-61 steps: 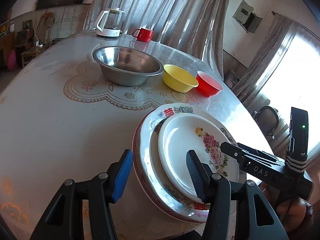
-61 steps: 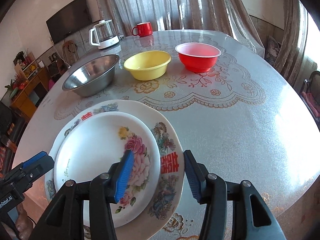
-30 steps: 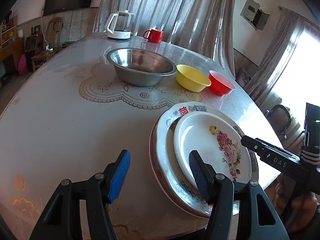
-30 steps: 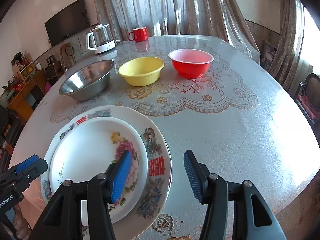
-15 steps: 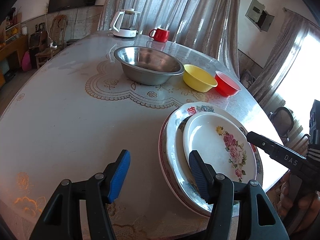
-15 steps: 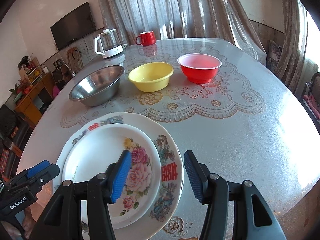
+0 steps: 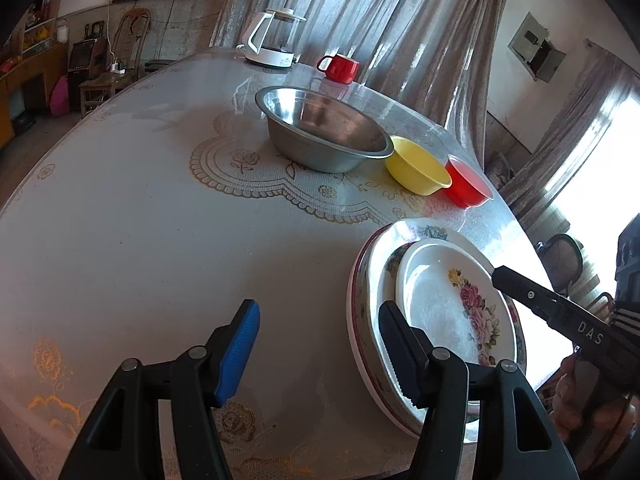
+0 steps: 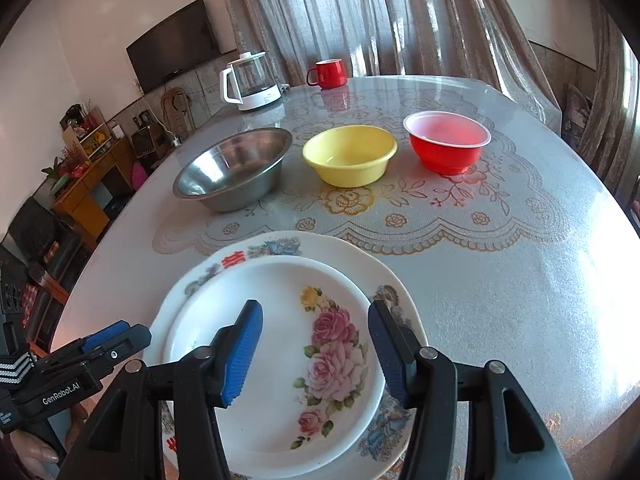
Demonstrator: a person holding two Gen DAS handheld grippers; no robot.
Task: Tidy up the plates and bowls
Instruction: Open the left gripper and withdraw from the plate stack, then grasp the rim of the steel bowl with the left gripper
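A small white plate with pink roses [image 8: 280,344] [image 7: 444,304] lies on a larger patterned plate [image 8: 360,256] [image 7: 372,276] at the table's near edge. Behind stand a steel bowl [image 8: 236,168] [image 7: 324,132], a yellow bowl [image 8: 350,154] [image 7: 418,170] and a red bowl [image 8: 448,140] [image 7: 466,186] in a row. My right gripper [image 8: 314,352] is open and empty, above the small plate. My left gripper [image 7: 318,348] is open and empty, just left of the plate stack; it also shows in the right wrist view [image 8: 108,338].
A white kettle [image 8: 250,80] [image 7: 272,40] and a red mug [image 8: 328,73] [image 7: 340,68] stand at the table's far side. The round table [image 8: 520,280] has a lace-patterned cover. Curtains hang behind; chairs and a cabinet stand around.
Both grippers have drawn back from the plate stack, staying open. The left one has shifted left, so the plates now lie to its right.
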